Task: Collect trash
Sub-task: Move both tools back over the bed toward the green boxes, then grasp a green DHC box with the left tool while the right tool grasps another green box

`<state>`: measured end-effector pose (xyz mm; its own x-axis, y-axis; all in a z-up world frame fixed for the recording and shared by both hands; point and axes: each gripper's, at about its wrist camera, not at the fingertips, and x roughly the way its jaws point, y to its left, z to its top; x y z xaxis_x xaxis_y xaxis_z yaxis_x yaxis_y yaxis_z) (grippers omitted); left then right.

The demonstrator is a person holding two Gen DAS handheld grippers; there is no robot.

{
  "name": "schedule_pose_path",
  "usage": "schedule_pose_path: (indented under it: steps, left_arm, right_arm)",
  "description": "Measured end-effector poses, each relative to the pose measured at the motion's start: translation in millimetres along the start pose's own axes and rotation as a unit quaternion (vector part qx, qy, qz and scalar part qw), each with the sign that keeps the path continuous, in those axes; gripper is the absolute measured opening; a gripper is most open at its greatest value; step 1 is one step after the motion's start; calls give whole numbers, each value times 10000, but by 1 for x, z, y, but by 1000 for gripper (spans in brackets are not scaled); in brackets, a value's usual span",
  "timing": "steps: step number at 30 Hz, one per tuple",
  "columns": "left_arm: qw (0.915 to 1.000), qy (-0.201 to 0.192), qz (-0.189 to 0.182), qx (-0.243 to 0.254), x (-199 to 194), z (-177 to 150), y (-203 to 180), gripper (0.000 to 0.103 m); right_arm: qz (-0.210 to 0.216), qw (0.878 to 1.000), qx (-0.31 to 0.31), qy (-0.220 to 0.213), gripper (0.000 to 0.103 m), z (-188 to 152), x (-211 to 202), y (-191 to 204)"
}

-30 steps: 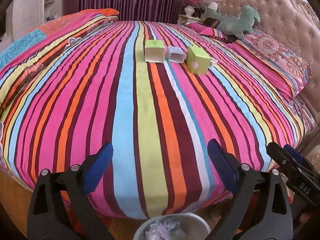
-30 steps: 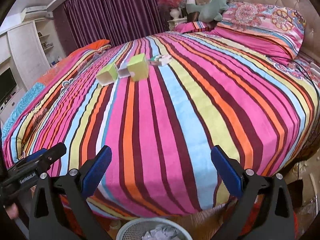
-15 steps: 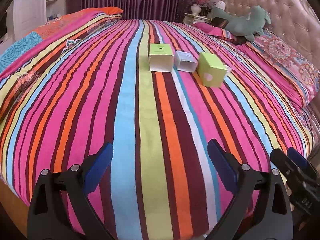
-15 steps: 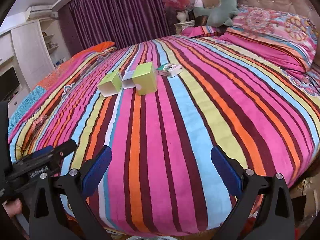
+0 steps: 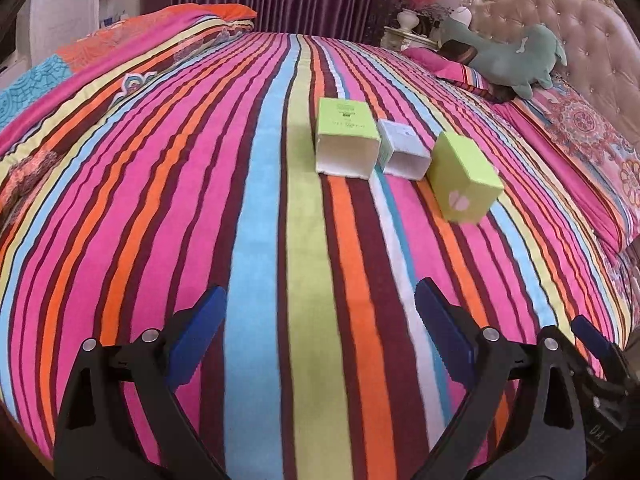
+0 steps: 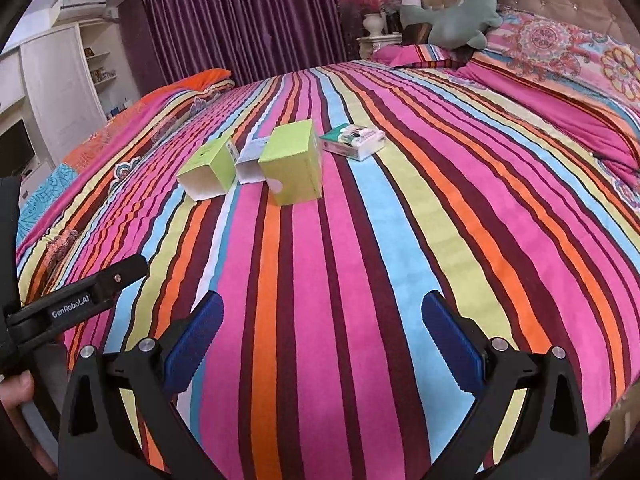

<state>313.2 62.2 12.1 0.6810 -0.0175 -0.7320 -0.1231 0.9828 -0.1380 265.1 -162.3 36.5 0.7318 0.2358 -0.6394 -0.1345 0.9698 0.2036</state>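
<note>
Both tools, left tool (image 5: 320, 316) and right tool (image 6: 320, 320), are released and empty. The cardboard boxes (image 6: 292, 168) lie far on the bed (image 6: 400, 260); light, easily crushed (probably empty), so pinch across two flat walls.

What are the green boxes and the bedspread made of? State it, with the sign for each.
Open green box: likely thin matte card, white walls visible at the open end. Closed green box: same look, crisp folded edges. Bedspread: soft woven or plush fabric, probably; stripes ripple.
</note>
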Motion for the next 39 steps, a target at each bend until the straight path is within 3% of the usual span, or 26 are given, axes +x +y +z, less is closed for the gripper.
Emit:
schedule_pose_path:
  steps: [7,17,25,34,39]
  left_arm:
    - [9998,40,-198,59,27,40,-10,93]
    - [9979,255,-507,-314,79,99,-4,93]
    - [9993,298,-204,-100,111,131,-11,93]
    - [9987,503,82,-61,138,141,-8,93]
    - [9978,627,7,-205,150,143,0,93]
  right_arm:
    - [-62,9997,-248,22,95,24,26,12]
    - [-157,9983,-554,122,95,53,63,26]
    - [-242,9977,-546,307,95,67,91,25]
    - [-322,9975,-405,488,95,76,113,24]
    - [-460,9962,-519,528,95,79,123,25]
